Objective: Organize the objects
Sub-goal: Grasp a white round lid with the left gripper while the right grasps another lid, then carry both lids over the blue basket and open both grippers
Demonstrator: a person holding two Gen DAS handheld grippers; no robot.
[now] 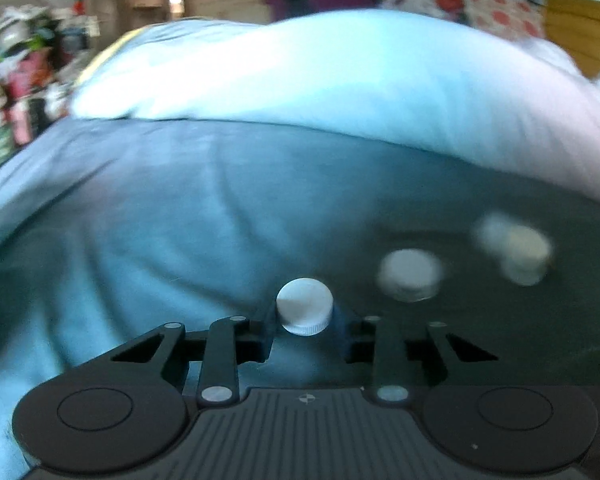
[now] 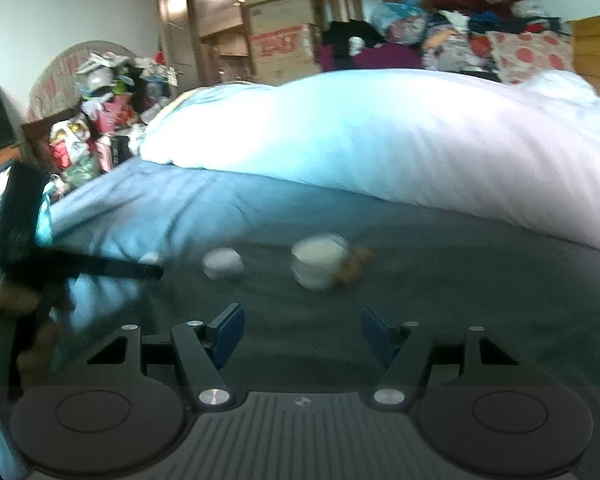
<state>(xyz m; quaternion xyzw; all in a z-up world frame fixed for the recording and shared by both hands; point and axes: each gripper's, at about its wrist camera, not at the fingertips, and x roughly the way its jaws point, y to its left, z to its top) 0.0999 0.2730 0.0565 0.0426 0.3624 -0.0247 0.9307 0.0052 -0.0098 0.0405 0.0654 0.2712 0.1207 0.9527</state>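
In the left wrist view my left gripper [image 1: 308, 338] is shut on a small white-capped bottle [image 1: 305, 306], whose cap stands up between the black fingers. Two more white jars, one nearer [image 1: 410, 274] and one farther [image 1: 516, 250], lie blurred on the blue bedsheet [image 1: 160, 220] to the right. In the right wrist view my right gripper [image 2: 302, 332] is open with nothing between its blue pads [image 2: 228, 334]. Ahead of it sit a small white jar [image 2: 223, 263] and a wider white jar [image 2: 318, 263] with a brown thing [image 2: 354, 264] beside it. The left gripper [image 2: 152, 266] reaches in from the left.
A big white duvet [image 2: 380, 136] lies across the bed behind the jars. A person's hand [image 2: 4, 308] holds the left gripper at the left edge. Piles of clothes, bags and cardboard boxes [image 2: 284, 44] stand beyond the bed.
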